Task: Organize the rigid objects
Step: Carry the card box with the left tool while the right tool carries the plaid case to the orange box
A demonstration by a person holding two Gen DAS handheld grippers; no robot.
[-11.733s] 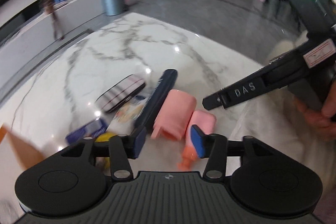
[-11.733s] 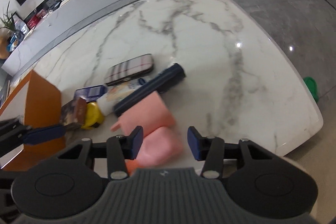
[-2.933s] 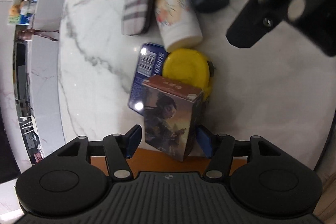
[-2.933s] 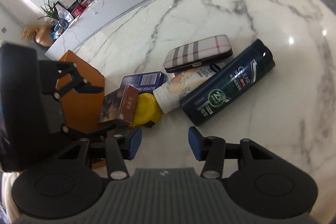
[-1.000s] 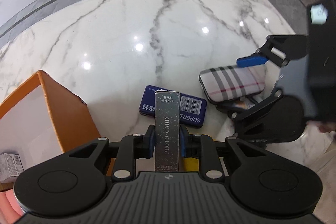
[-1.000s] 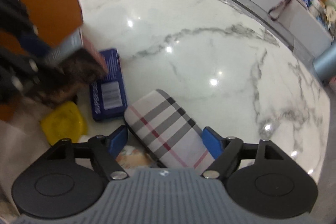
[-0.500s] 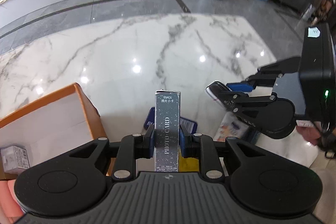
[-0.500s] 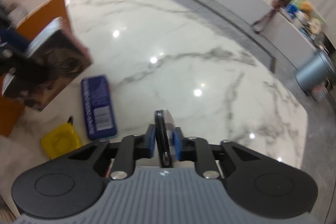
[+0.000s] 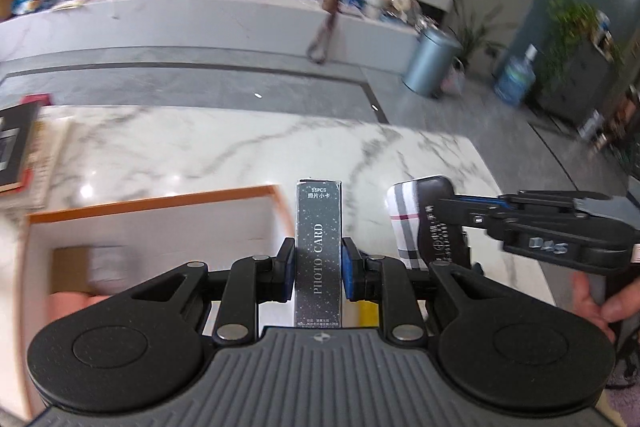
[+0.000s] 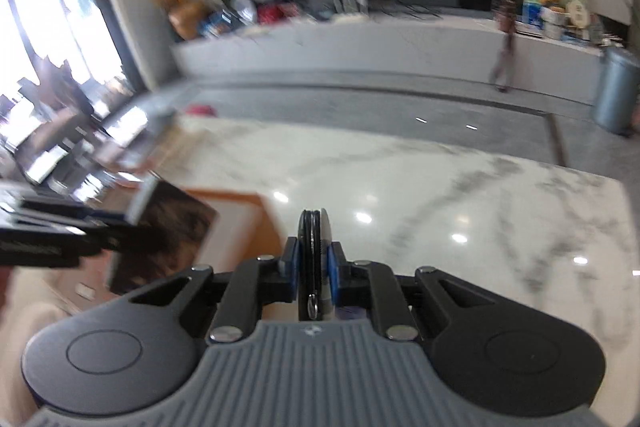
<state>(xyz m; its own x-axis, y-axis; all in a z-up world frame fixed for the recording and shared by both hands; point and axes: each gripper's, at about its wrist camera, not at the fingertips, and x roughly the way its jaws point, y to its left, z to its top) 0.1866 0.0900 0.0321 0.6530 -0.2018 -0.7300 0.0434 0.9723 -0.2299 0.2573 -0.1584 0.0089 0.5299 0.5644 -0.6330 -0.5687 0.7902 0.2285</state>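
Note:
My left gripper (image 9: 319, 271) is shut on a dark photo card box (image 9: 318, 243), held upright above the near right corner of the orange box (image 9: 160, 201). My right gripper (image 10: 313, 263) is shut on the plaid case (image 10: 314, 247), seen edge-on. In the left wrist view the plaid case (image 9: 408, 223) sits in the right gripper (image 9: 460, 211) just right of the card box. In the right wrist view the card box (image 10: 168, 239) shows at the left, in front of the orange box (image 10: 244, 215).
The white marble table (image 9: 240, 151) stretches ahead. Inside the orange box lie a small carton (image 9: 92, 263) and something pink (image 9: 68, 303). Books (image 9: 20, 147) lie at the table's far left. A yellow object (image 9: 368, 313) peeks below my left fingers.
Both grippers have risen and tilted up, carrying the card box and the plaid case toward the orange box. The items on the table have dropped out of view.

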